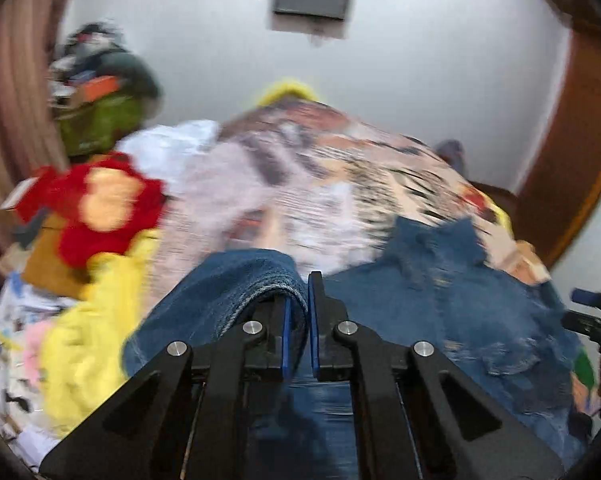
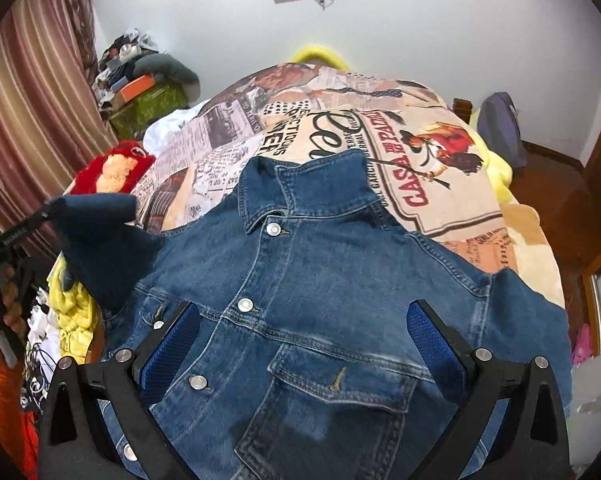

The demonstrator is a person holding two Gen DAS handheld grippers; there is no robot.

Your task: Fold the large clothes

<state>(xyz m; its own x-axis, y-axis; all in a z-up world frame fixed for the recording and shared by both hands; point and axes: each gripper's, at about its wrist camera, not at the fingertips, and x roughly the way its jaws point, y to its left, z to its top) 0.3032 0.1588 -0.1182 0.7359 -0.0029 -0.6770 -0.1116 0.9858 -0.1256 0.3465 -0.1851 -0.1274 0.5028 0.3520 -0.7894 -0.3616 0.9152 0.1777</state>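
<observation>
While left tool pinches sleeve, jacket lies flat

Both wrist views angled down, close over blue denim jacket on newsprint-patterned bedspread, facing white wall.

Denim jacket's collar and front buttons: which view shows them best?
The right wrist view: the denim jacket lies sharp and front-up, its collar and buttons plain. The left wrist view is motion-blurred, showing only a denim fold clamped in the left gripper.
</observation>
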